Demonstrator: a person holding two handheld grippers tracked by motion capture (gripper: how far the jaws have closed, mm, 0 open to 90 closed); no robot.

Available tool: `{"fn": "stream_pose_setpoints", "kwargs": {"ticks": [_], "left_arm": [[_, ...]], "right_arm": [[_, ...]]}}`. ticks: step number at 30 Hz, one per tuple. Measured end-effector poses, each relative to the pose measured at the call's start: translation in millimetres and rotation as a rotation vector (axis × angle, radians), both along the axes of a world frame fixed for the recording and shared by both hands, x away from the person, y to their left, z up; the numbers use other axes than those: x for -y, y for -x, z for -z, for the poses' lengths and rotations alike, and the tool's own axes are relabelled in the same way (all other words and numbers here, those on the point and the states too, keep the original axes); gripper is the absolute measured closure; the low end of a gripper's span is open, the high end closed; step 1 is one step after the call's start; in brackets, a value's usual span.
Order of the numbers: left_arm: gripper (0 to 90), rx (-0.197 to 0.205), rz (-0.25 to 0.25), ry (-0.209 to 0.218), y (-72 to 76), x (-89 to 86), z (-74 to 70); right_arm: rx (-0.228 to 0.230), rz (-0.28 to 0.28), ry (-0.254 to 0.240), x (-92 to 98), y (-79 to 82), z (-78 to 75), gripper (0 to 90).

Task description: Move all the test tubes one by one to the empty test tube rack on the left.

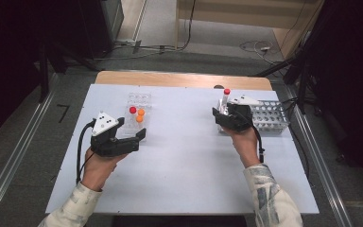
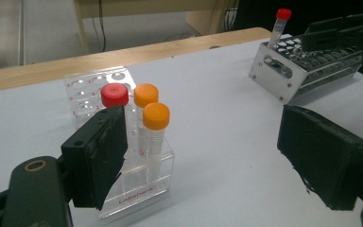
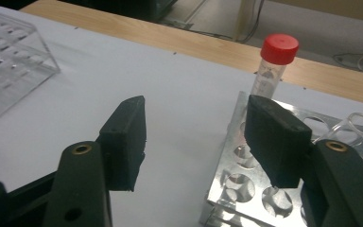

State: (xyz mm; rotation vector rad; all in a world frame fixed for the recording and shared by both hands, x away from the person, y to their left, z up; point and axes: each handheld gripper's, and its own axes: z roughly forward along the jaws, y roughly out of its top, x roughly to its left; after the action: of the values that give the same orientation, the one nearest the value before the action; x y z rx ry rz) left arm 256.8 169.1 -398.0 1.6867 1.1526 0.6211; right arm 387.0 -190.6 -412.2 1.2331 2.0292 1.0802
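A clear plastic rack holds a red-capped tube and two orange-capped tubes upright. My left gripper is open just in front of it. Its left jaw is beside the red-capped tube and nothing lies between the jaws. In the high view the left gripper sits at the rack's near end. A metal rack holds one red-capped tube at its end. My right gripper is open at that end, with the tube just beyond its right jaw.
The white table top has a wooden strip along its far edge. The metal rack has several free holes. Cables trail from both grippers. Dark stands and floor cables lie beyond the table.
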Motion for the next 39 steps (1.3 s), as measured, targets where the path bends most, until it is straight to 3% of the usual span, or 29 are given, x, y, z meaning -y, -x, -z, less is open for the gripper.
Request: {"fn": "stream_pose_setpoints", "kwargs": {"ticks": [6, 20, 31, 39], "left_arm": [[17.0, -0.003, 0.003, -0.011, 0.0, 0.9, 2.0], [17.1, -0.004, 0.008, -0.007, 0.0, 0.3, 2.6], [17.3, -0.005, 0.007, 0.000, -0.3, -0.8, 2.7], [17.3, -0.007, 0.006, -0.001, -0.3, -1.7, 3.0]], "right_arm": [[-0.009, 0.064, -0.030, 4.4, -16.2, 5.7, 44.3], [-0.027, 0.142, 0.007, 6.0, -47.0, 16.0, 52.1], [-0.025, 0.155, 0.017, 6.0, -58.8, 23.2, 58.3], [-0.021, 0.159, 0.040, 2.7, -66.0, 18.9, 65.2]]}}
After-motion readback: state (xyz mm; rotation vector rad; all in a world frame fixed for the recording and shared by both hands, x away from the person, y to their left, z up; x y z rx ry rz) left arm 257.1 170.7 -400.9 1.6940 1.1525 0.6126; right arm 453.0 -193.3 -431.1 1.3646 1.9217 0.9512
